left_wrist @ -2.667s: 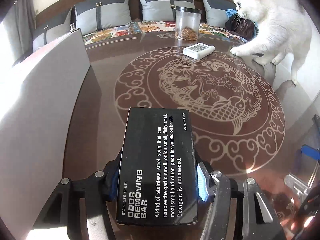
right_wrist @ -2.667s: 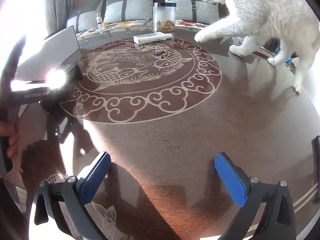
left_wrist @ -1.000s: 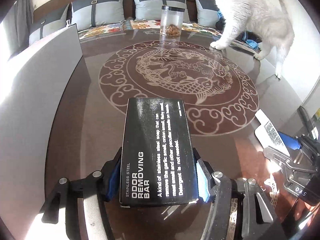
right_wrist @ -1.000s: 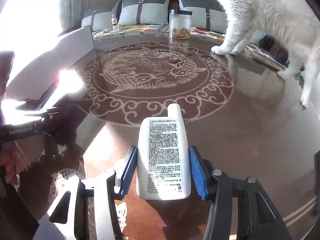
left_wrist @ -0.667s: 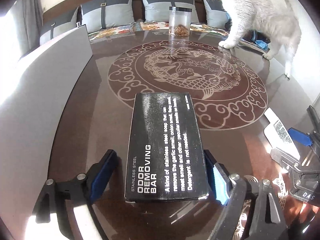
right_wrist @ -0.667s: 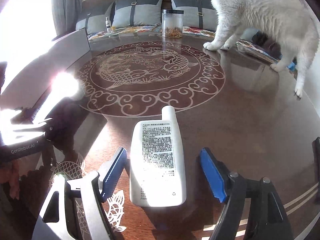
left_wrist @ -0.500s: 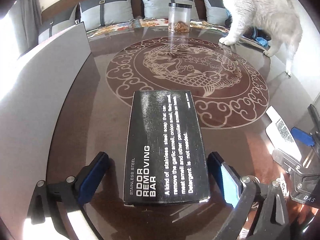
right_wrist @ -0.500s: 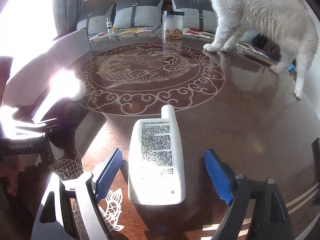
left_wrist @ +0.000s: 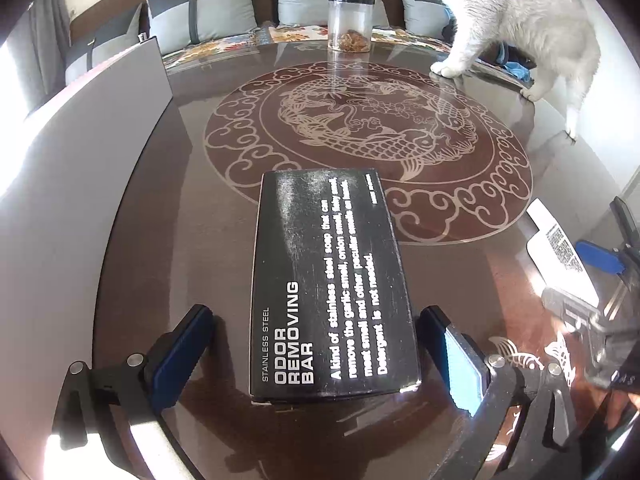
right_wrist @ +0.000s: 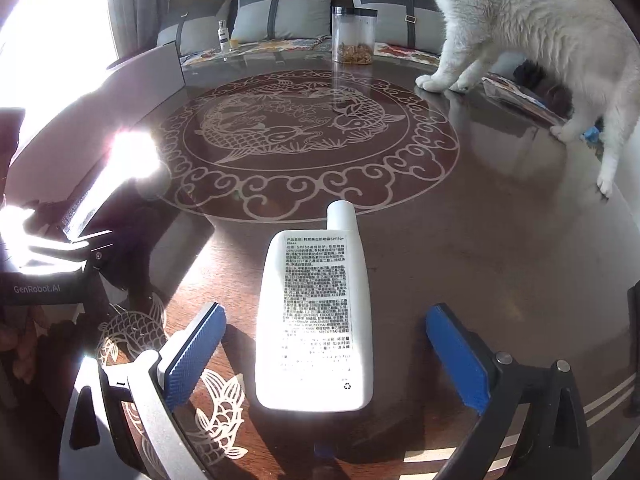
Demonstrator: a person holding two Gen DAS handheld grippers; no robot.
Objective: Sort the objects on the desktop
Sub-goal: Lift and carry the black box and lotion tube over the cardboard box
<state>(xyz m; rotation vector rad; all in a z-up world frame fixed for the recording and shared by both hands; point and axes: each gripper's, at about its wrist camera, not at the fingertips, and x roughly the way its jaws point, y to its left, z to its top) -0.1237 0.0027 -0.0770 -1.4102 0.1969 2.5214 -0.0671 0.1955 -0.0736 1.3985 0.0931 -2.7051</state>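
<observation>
A black "Odor Removing Bar" box (left_wrist: 328,280) lies flat on the dark round table (left_wrist: 192,184). My left gripper (left_wrist: 320,344) is open, its blue pads on either side of the box's near end, not touching it. A white flat bottle (right_wrist: 316,316) with printed text lies flat on the table, cap pointing away. My right gripper (right_wrist: 324,352) is open around its near end, pads clear of it. The bottle (left_wrist: 556,244) and the right gripper also show at the right edge of the left wrist view.
A white cat (right_wrist: 540,36) stands on the table's far right edge. A clear jar (left_wrist: 351,24) with brown contents stands at the far side. A grey panel (left_wrist: 80,152) runs along the left. A small bottle (right_wrist: 223,36) stands far left. Sofa cushions lie behind.
Both grippers have opened and let go: the box and the bottle now lie on the table. The jaws have widened further and drawn back slightly over the last half second.
</observation>
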